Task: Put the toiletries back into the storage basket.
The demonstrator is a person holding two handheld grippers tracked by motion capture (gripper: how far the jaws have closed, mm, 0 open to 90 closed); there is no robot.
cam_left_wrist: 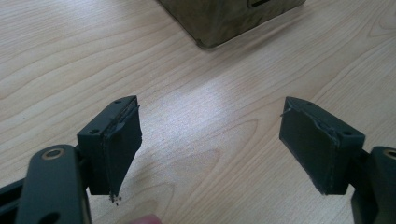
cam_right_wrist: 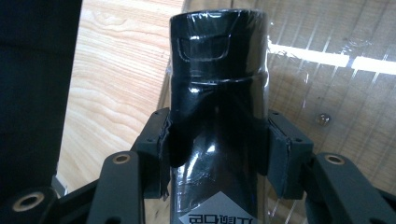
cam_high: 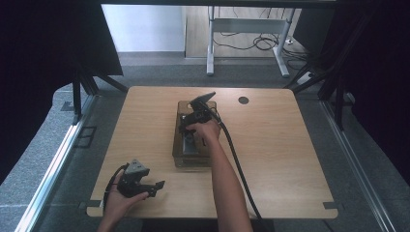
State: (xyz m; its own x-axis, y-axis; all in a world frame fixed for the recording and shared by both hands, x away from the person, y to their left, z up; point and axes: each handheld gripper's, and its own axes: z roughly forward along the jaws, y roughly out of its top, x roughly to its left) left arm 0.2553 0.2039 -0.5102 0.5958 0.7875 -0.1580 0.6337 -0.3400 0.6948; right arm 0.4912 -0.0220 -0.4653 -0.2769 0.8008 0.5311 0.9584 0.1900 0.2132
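Observation:
A clear plastic box (cam_high: 175,145) stands in the middle of the wooden table (cam_high: 270,159). My right gripper (cam_high: 189,128) reaches down into it, held by a hand. In the right gripper view a glossy black bottle (cam_right_wrist: 218,93), shrink-wrapped and with a white label low down, sits between the pads (cam_right_wrist: 161,144), which press on both its sides; the right gripper (cam_right_wrist: 217,144) is shut on it. The bottle (cam_high: 188,145) lies along the box's length. My left gripper (cam_high: 155,188) rests at the table's front left, open and with nothing between its fingers. Bare wood lies under the left gripper (cam_left_wrist: 210,140).
A corner of the box (cam_left_wrist: 224,18) lies ahead of the left gripper. The right gripper's cable (cam_high: 237,164) trails across the table to the front edge. A round cable hole (cam_high: 243,100) is at the back right. Dark curtains flank the table.

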